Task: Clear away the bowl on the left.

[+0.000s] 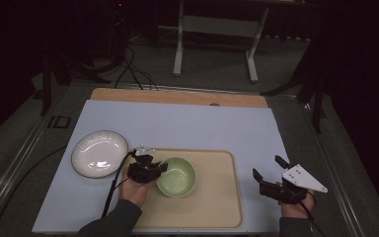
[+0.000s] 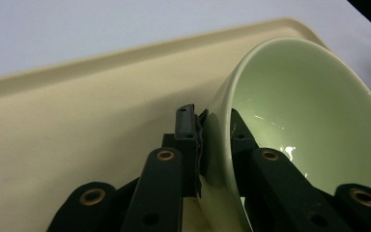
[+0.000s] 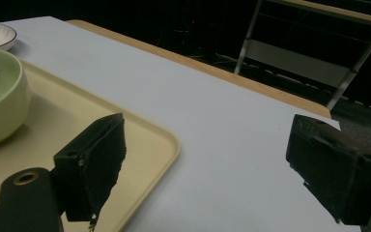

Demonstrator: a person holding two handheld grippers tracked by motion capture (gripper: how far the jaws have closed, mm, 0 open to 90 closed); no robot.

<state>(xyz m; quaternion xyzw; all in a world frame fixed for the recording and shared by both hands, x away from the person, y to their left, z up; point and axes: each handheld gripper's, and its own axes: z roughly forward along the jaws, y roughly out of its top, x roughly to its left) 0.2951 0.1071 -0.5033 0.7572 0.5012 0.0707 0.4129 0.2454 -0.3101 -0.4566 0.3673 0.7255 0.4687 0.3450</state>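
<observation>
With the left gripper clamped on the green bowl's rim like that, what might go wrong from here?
The left gripper pinches only the thin rim of the green bowl, so the smooth glaze may slip or the bowl may tip. The white plate lies close beside that hand and might get knocked. The right gripper stands open, off the tray, giving no support.

No readable text, labels or numbers anywhere. Bowl point(image 1: 176, 177), tray point(image 1: 217, 197) and plate point(image 1: 99, 153) are all unmarked.
</observation>
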